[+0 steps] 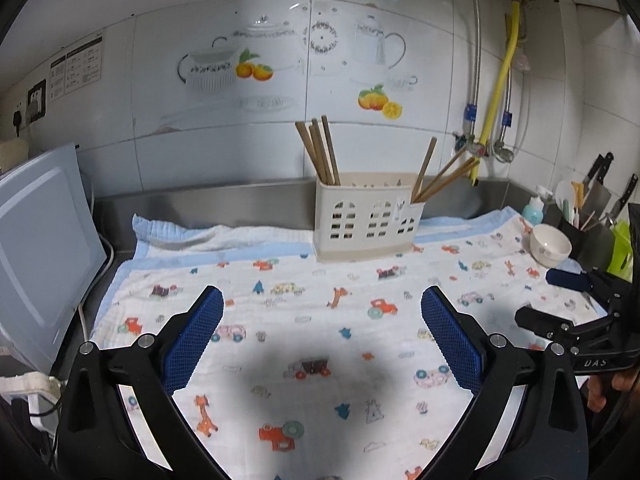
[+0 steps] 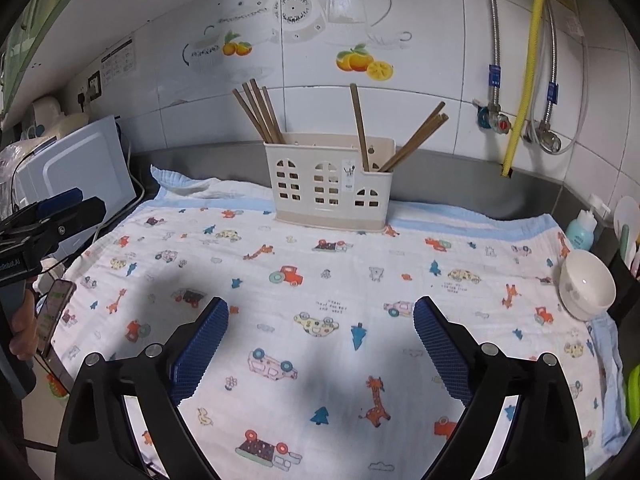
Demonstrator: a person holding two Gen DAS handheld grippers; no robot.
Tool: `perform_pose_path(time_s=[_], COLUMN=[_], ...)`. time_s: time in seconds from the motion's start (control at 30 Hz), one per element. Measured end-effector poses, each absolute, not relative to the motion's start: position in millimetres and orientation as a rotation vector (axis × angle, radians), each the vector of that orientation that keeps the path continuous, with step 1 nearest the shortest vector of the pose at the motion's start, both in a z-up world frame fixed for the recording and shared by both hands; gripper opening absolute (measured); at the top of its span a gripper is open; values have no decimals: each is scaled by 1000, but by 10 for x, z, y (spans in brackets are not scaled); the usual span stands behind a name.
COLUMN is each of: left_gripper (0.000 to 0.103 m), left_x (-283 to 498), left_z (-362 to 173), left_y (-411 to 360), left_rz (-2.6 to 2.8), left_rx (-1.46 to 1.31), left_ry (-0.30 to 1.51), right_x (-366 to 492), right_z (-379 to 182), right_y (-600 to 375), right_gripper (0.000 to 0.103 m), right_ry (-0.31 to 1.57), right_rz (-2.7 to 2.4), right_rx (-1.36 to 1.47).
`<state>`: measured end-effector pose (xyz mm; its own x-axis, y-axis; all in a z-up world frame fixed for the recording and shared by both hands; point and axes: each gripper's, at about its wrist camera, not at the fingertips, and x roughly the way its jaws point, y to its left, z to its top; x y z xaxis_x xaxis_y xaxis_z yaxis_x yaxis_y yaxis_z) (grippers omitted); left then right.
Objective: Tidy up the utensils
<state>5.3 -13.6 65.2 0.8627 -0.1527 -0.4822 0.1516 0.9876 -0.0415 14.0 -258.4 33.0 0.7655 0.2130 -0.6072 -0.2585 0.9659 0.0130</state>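
Note:
A cream plastic utensil holder (image 1: pixel 368 216) (image 2: pixel 330 184) stands at the back of a patterned cloth (image 1: pixel 320 320) (image 2: pixel 320 280). Several brown chopsticks (image 1: pixel 320 152) (image 2: pixel 260 112) stand in its left compartment and several more (image 1: pixel 436 176) (image 2: pixel 400 136) lean in its right compartment. My left gripper (image 1: pixel 322 304) is open and empty above the cloth, well in front of the holder. My right gripper (image 2: pixel 322 316) is open and empty, also in front of the holder. Each gripper shows at the edge of the other's view (image 1: pixel 568 284) (image 2: pixel 68 204).
A white bowl (image 1: pixel 550 244) (image 2: pixel 586 286) sits at the cloth's right edge, beside a blue bottle (image 2: pixel 582 228) and a knife rack (image 1: pixel 600 200). A white appliance (image 1: pixel 40 260) (image 2: pixel 80 168) stands at the left. A phone (image 2: pixel 54 308) is held at the left. Pipes run down the tiled wall.

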Motion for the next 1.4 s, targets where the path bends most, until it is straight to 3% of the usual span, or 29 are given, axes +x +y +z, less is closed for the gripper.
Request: perform_pose_path(time_s=[1.4], left_gripper=[98], left_x=[73], left_z=[236], left_y=[-52], left_rz=[-102], left_rx=[-45], left_ry=[610], right_x=[217], right_z=[108], right_y=[-2631], right_gripper=[92], right_ry=[703], right_rz=[237], right_rx=[-66])
